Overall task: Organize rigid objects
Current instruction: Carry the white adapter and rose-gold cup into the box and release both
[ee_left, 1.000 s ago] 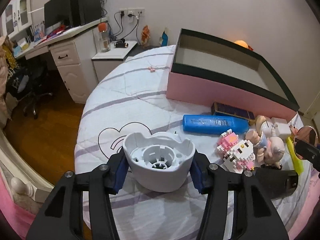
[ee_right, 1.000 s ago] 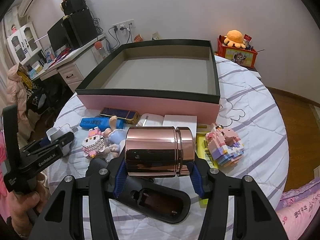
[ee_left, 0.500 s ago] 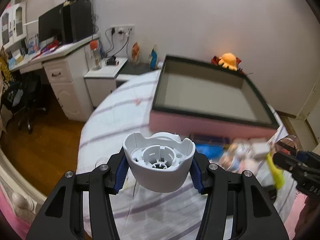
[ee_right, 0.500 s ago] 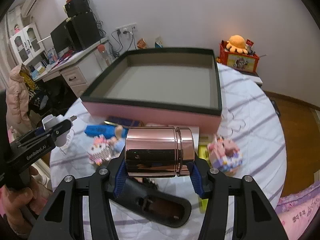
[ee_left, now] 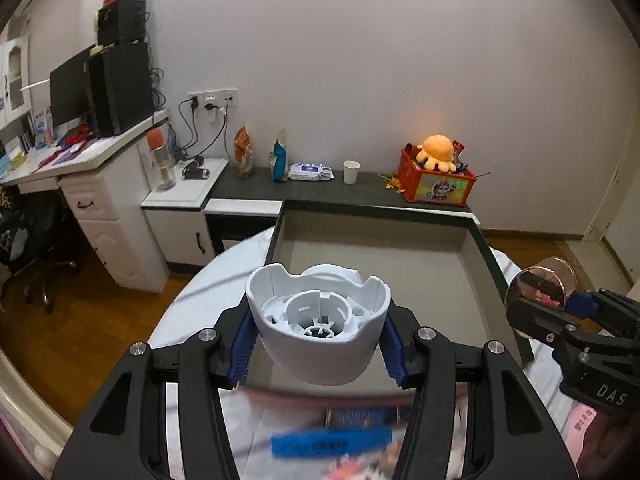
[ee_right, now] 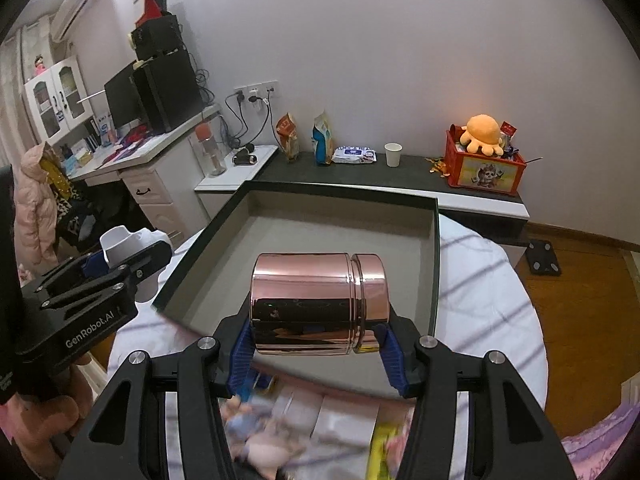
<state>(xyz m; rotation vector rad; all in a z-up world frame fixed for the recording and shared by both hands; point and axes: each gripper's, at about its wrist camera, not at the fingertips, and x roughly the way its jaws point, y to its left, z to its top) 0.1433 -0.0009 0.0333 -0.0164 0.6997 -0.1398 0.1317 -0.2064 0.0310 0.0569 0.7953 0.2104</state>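
In my left wrist view, a desk with a monitor fills the upper left of the frame. At lower centre my left gripper is clamped on a white cup, its blue pads pressing the cup's two sides, the open ribbed end turned toward the camera. The cup hangs in the air in front of the near left part of the box, whose grey floor spreads across the middle. Along the bottom edge, blurred things lie on the bed: a blue bottle is the only one I can make out. At the right edge my right gripper comes in with the can seen end-on.

In my right wrist view, my left gripper sits at the left edge with the white cup, my hand below it. At centre my right gripper is clamped on the pink metal can, lying sideways with its lid to the right, held in the air before the box's near edge. A red crate with an orange plush stands at the upper right.
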